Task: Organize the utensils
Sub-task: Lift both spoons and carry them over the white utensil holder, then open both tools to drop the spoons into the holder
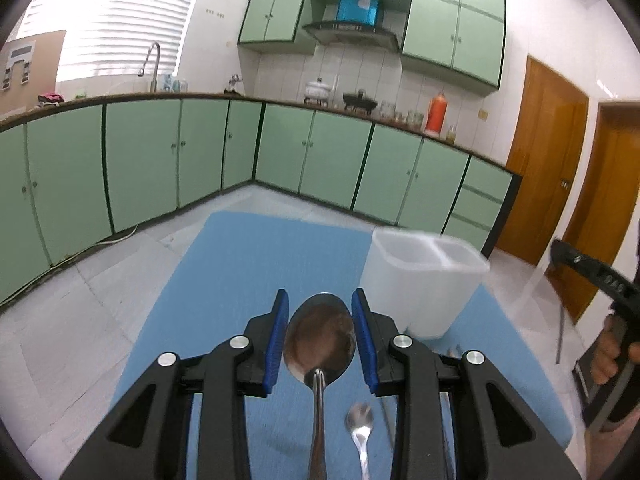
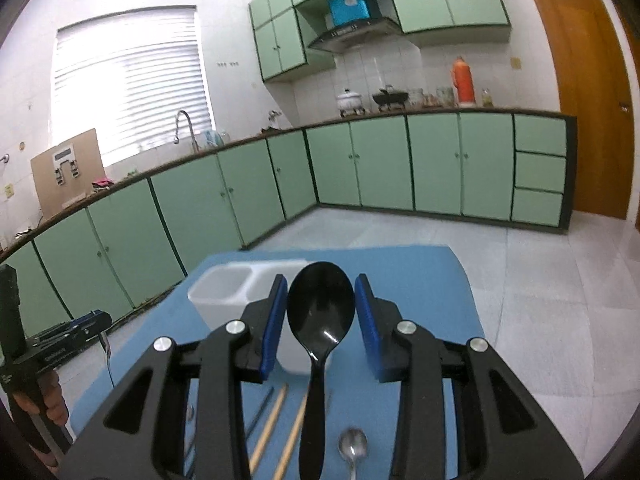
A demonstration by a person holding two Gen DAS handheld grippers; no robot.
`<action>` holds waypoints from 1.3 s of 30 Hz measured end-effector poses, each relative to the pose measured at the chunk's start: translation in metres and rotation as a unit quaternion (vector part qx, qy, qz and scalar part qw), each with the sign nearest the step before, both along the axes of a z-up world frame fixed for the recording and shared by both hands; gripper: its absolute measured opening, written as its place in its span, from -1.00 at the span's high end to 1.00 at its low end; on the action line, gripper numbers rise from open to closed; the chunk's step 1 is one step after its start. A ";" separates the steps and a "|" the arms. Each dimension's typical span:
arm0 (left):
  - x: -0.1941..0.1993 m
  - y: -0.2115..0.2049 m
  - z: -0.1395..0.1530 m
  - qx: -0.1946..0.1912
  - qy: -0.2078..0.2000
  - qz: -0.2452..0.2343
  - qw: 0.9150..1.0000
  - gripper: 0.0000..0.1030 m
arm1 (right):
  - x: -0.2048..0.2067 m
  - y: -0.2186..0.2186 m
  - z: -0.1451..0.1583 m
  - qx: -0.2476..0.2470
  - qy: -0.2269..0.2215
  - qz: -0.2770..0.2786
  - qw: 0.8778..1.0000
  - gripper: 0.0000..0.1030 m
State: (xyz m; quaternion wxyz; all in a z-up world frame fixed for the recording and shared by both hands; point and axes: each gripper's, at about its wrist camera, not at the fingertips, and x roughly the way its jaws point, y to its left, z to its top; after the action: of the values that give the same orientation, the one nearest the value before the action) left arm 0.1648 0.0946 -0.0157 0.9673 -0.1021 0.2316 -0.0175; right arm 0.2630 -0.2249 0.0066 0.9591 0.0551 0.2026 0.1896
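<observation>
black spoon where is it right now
The black spoon shows in the right wrist view, raised between the right claw's blue pads, just in front of the white two-compartment container on the blue mat.

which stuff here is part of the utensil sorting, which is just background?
Job:
- shiny metal spoon between left gripper pads
- glossy black plastic spoon in right gripper
- translucent white two-compartment holder
- wooden chopsticks
- small metal spoon

Background:
- orange thermos
- white pot
- blue box

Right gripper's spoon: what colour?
Glossy black spoon; clearest in the right wrist view.
</observation>
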 end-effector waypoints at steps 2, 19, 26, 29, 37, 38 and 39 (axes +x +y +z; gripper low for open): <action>0.003 0.001 0.009 -0.006 -0.015 0.000 1.000 0.38 | 0.006 0.004 0.007 0.004 -0.011 0.005 1.000 0.35; 0.104 -0.047 0.092 0.001 -0.184 -0.023 0.983 0.38 | 0.110 0.040 0.029 0.042 -0.062 -0.028 0.997 0.35; 0.149 -0.058 0.055 0.001 -0.175 -0.019 0.984 0.38 | 0.131 0.060 0.010 -0.003 -0.063 -0.047 0.997 0.34; 0.152 -0.057 0.041 0.002 -0.163 -0.023 0.986 0.38 | 0.130 0.063 -0.002 -0.016 -0.058 -0.040 0.997 0.34; 0.149 -0.058 0.021 0.012 -0.132 -0.042 0.990 0.38 | 0.125 0.055 -0.037 0.013 0.003 -0.010 1.000 0.34; 0.148 -0.057 0.019 0.012 -0.128 -0.042 0.991 0.38 | 0.123 0.054 -0.038 0.013 0.005 -0.010 1.000 0.34; 0.148 -0.056 0.017 0.011 -0.125 -0.042 0.991 0.38 | 0.121 0.053 -0.039 0.014 0.004 -0.010 1.000 0.34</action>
State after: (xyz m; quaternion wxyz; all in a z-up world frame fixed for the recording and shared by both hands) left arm 0.3125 0.0382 0.0013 0.9881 -0.0790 0.1133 -0.0680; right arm 0.3841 -0.1715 -0.0325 0.9592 0.0710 0.2035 0.1828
